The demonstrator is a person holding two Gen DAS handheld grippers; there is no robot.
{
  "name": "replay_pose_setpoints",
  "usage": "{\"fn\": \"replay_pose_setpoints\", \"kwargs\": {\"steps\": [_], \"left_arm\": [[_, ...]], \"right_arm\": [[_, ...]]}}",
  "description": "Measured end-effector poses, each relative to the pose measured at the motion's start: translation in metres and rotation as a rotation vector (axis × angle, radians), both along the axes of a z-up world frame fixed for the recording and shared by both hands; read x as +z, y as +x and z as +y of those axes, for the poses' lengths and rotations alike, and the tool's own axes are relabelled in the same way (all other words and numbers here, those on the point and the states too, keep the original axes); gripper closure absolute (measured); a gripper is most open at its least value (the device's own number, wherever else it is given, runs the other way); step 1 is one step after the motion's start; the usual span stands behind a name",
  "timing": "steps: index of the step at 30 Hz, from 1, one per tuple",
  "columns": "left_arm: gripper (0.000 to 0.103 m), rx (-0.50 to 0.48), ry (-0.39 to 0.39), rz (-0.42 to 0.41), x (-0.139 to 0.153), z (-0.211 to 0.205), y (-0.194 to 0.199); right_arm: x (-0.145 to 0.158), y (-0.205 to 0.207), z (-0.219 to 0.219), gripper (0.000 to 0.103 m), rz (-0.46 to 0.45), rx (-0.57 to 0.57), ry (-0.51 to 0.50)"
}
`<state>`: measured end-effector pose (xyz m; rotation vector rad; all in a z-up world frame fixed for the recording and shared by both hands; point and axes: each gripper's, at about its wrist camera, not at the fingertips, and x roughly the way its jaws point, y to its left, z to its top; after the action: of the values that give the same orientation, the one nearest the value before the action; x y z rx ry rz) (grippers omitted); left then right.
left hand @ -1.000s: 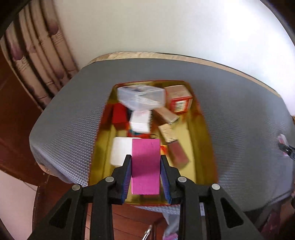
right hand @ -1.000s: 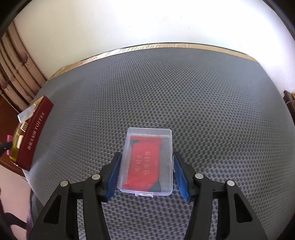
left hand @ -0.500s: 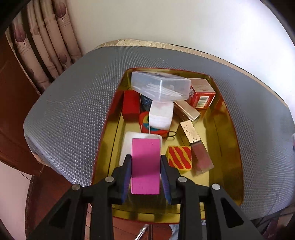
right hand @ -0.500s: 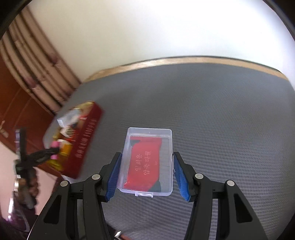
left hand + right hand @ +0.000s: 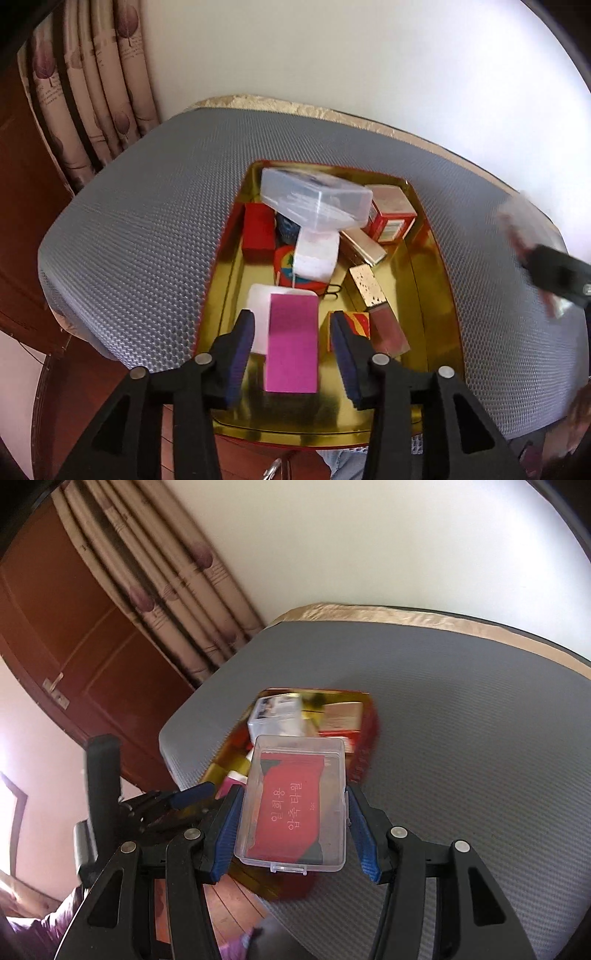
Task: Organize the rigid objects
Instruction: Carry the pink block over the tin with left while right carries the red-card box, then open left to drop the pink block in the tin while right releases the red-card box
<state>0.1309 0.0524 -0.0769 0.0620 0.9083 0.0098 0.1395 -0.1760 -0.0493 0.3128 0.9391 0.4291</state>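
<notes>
Both wrist cameras look steeply down along their own black fingers, the left from close above the gold-lined red tin tray (image 5: 436, 288) on the grey mesh-textured table (image 5: 140, 229), the right from farther off toward that same tray (image 5: 369, 716) and table (image 5: 461, 738).

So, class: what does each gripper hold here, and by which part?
The right gripper holds the clear plastic case by its long sides. The left gripper is opening; its fingers stand clear of the magenta box.
</notes>
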Motion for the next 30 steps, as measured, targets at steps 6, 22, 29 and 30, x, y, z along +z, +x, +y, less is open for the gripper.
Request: {"fn": "replay_pose_setpoints", "kwargs": {"steps": [6, 22, 29, 30], "left_arm": [[0.056, 0.042, 0.002, -0.059, 0.014, 0.012, -0.006], [0.054, 0.155, 0.05, -0.079, 0.012, 0.034, 0.001], [0.054, 0.12, -0.039, -0.117, 0.014, 0.031, -0.005], [0.054, 0.107, -0.053, -0.127, 0.015, 0.028, -0.008]], "right_arm": [[-0.013, 0.021, 0.028, 0.051, 0.001, 0.023, -0.051], [-0.051, 0.043, 0.048, 0.049, 0.016, -0.007, -0.115], [-0.029, 0.013, 0.046, 0.036, -0.099, -0.031, -0.141], [-0.022, 0.003, 0.045, 0.025, -0.137, -0.05, -0.163]]}}
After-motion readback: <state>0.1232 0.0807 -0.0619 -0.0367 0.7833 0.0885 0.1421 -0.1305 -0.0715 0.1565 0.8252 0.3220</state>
